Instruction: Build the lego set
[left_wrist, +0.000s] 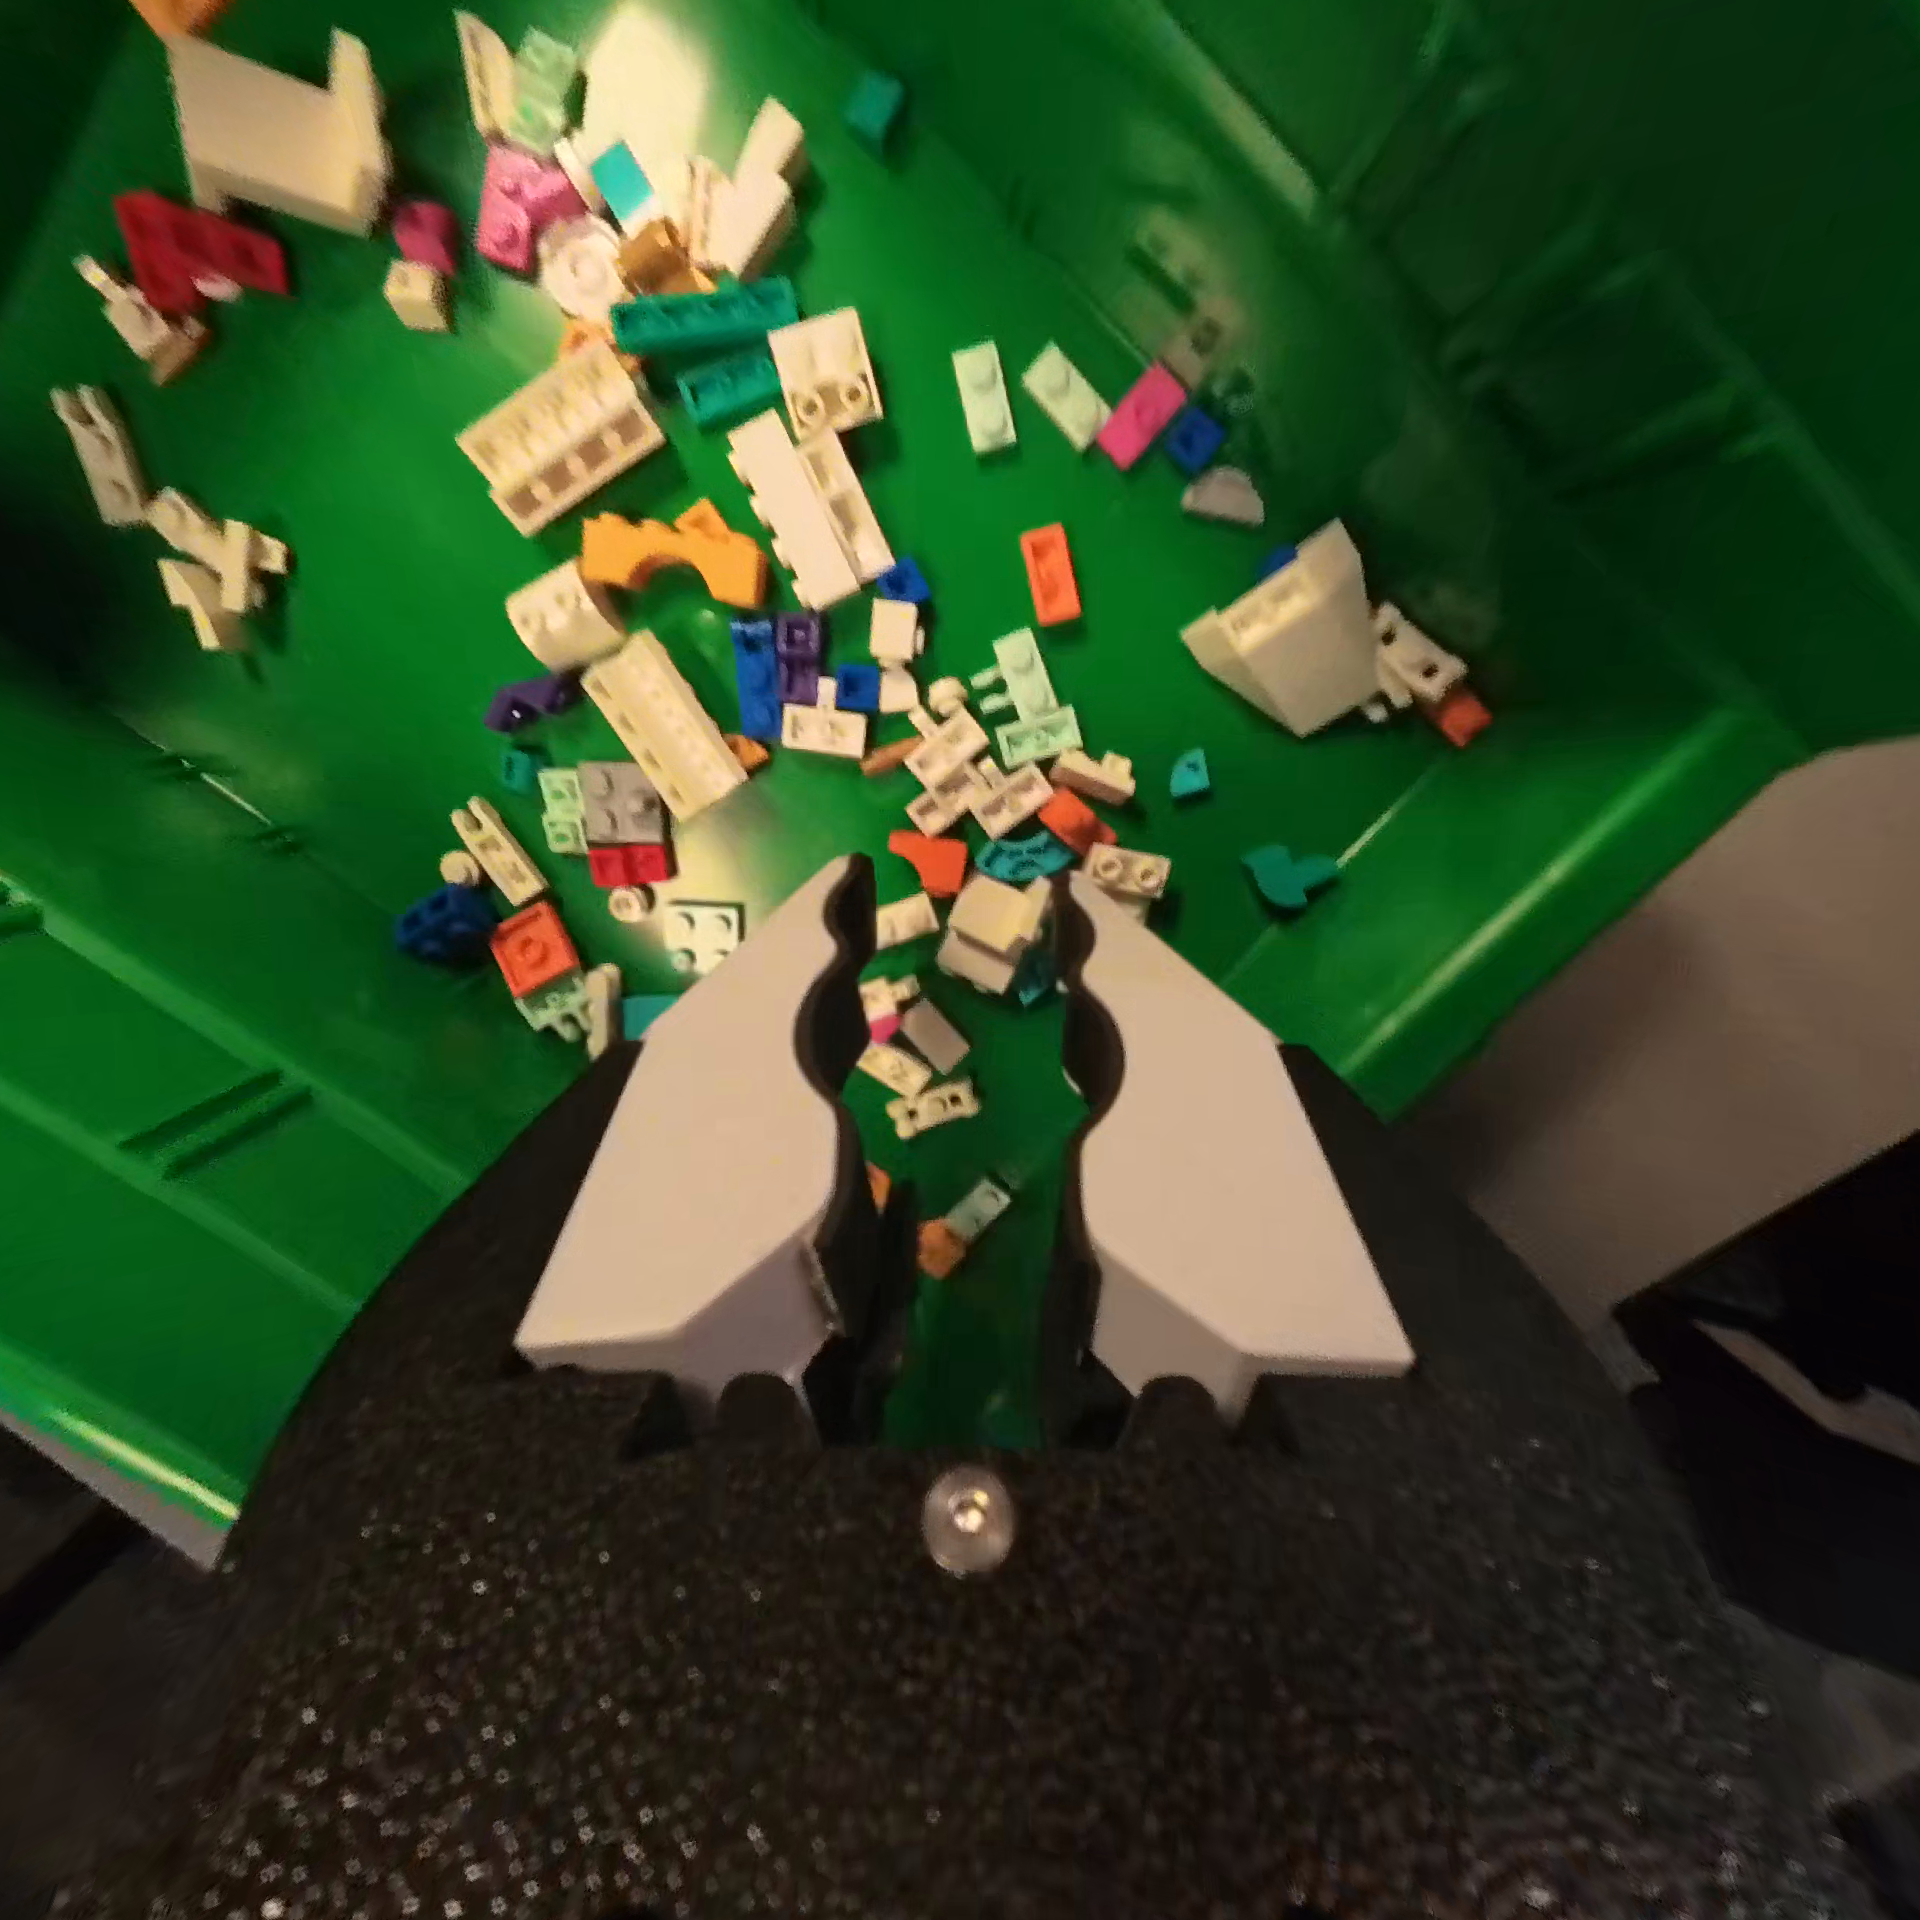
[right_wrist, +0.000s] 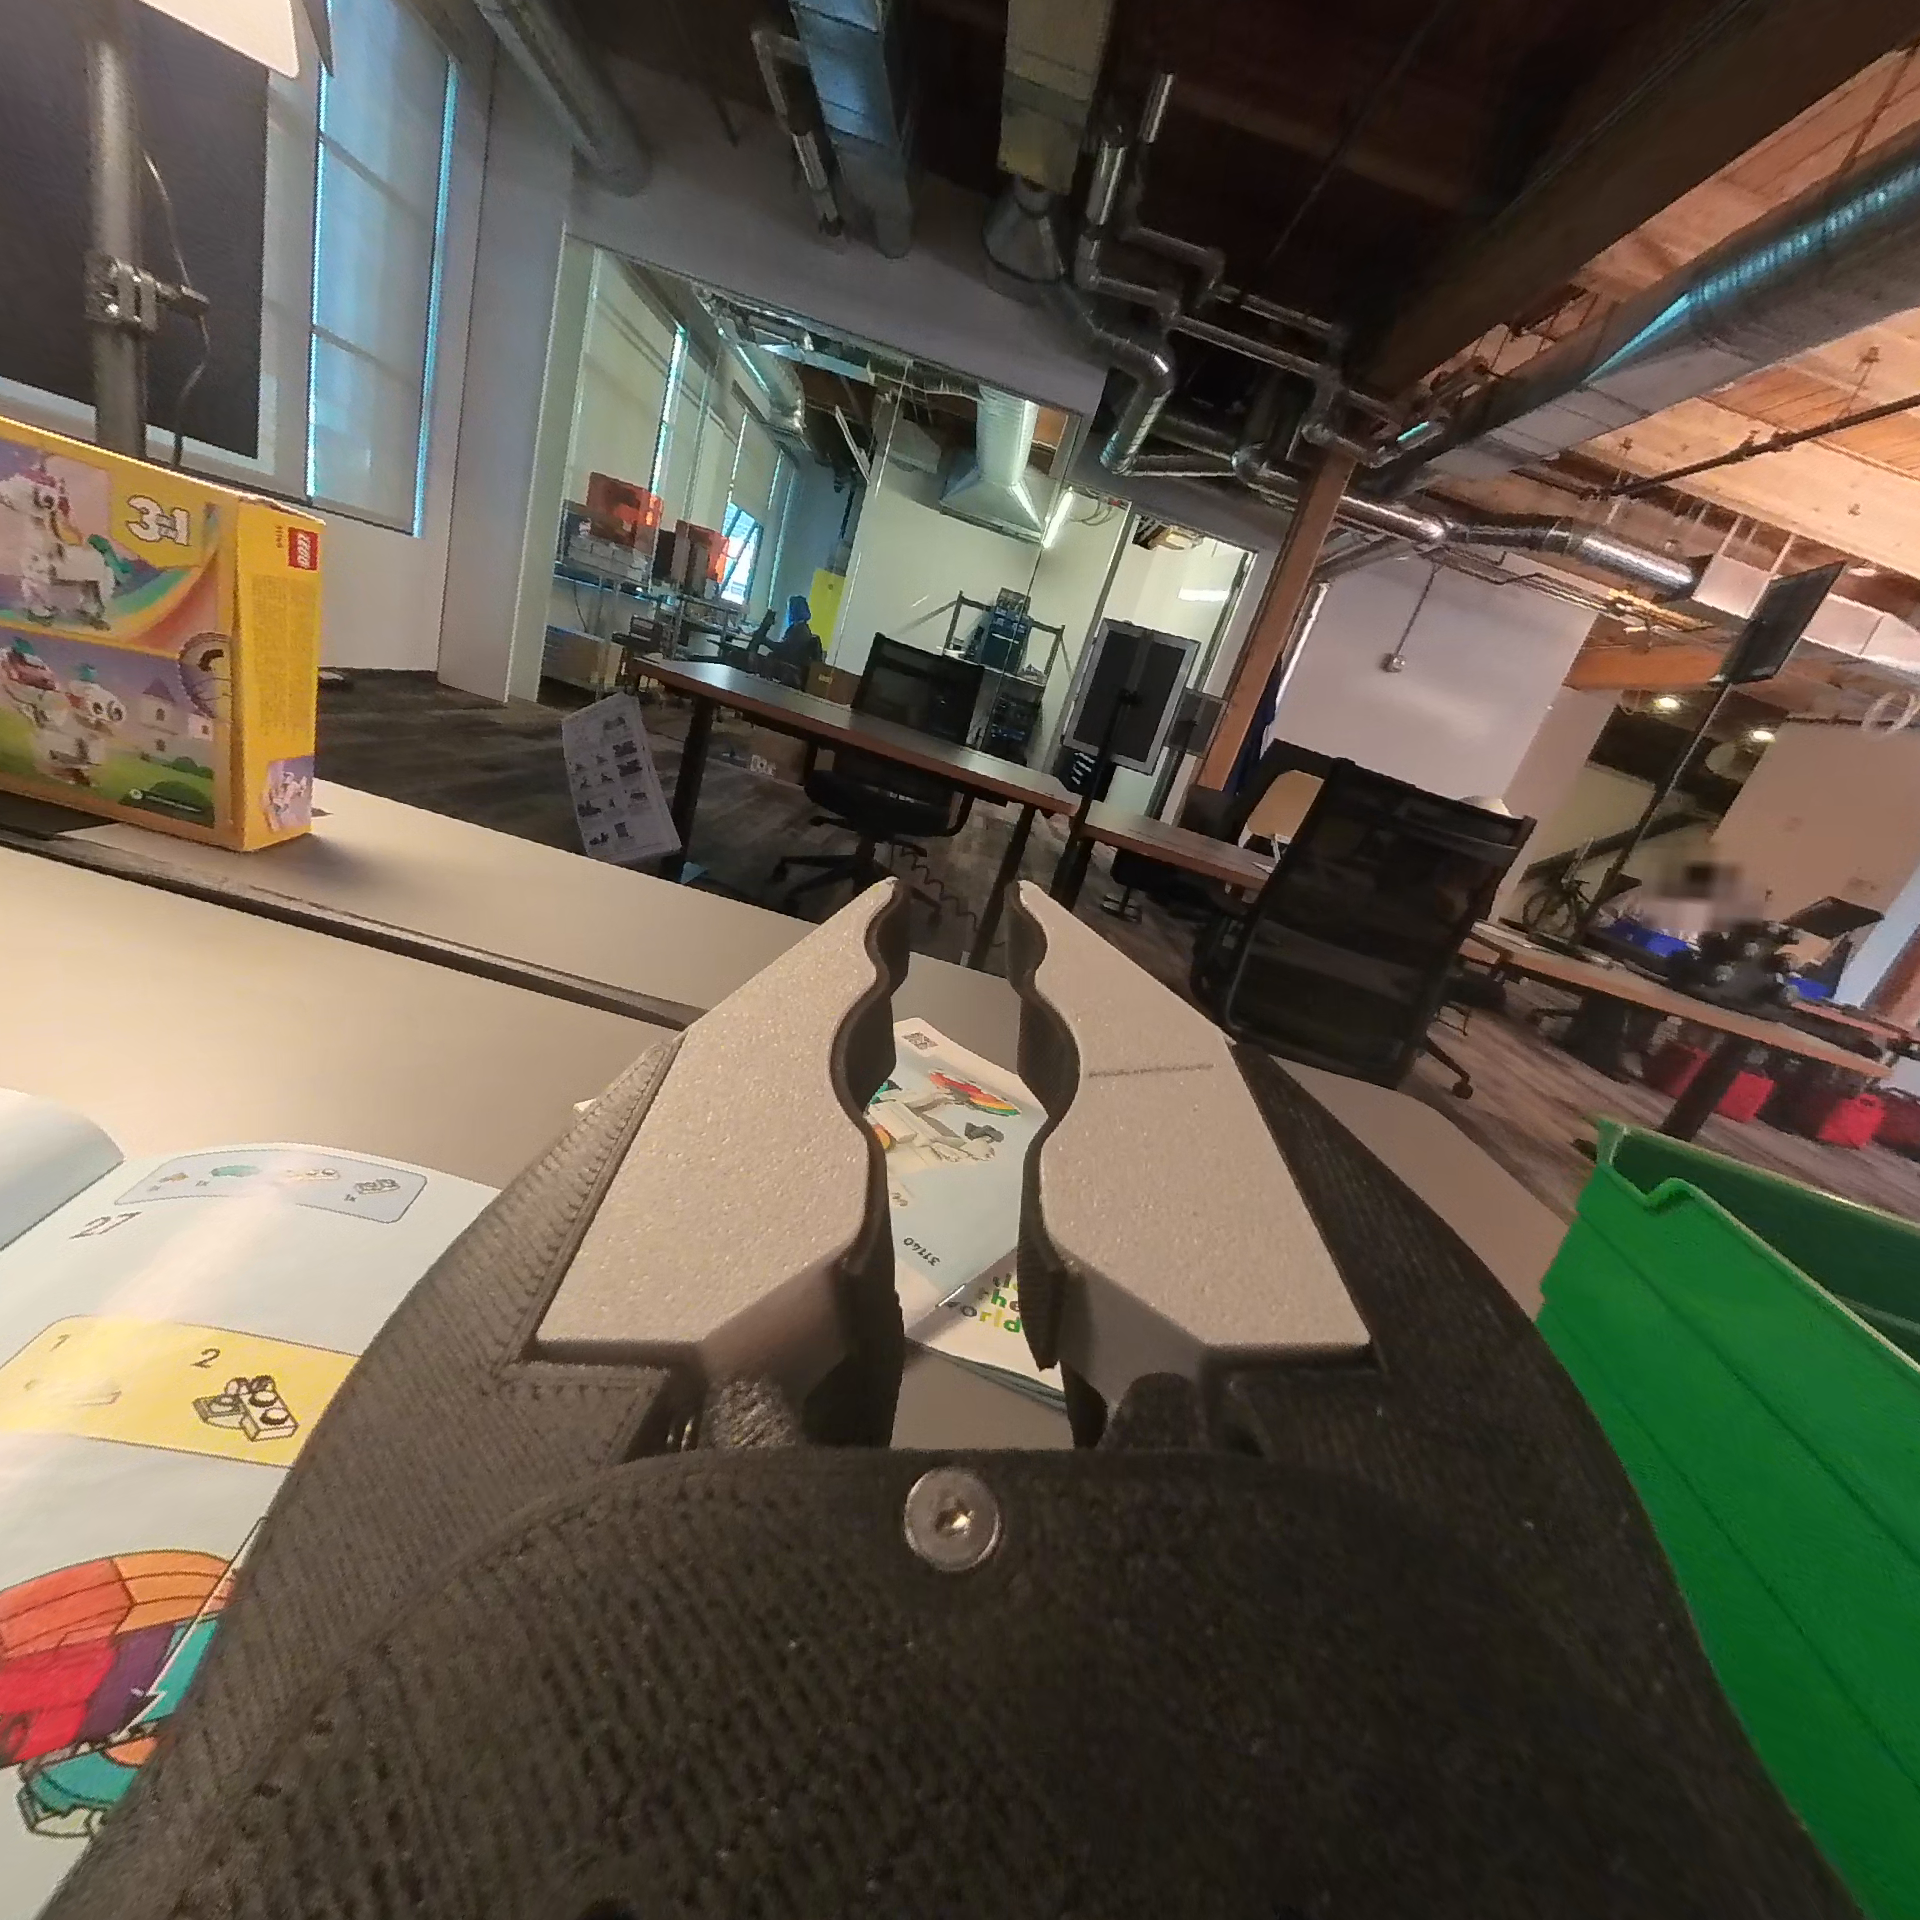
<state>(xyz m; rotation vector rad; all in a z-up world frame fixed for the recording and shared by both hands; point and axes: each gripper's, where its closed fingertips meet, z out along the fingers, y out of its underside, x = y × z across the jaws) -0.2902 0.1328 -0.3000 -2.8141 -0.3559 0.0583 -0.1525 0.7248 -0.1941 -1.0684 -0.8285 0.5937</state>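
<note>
Open-plan office, long desks (right_wrist: 883, 727), mesh chairs (right_wrist: 1361, 914), exposed ducts (right_wrist: 1132, 374)

Green bin (left_wrist: 312, 1039), mostly white, seemingly cream bricks (left_wrist: 561, 442), yellow box (right_wrist: 249, 665), grey table (right_wrist: 260, 997)

Instruction booklet (right_wrist: 156, 1382) — cut off left

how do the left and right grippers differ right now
The left gripper points down into the green bin over loose lego pieces; the right gripper points out level over the table, above a small booklet. The left's fingers stand wider apart than the right's. The left's picture is blurred, the right's sharp. Both have grey wavy-edged fingers, are open, and hold nothing.
</note>
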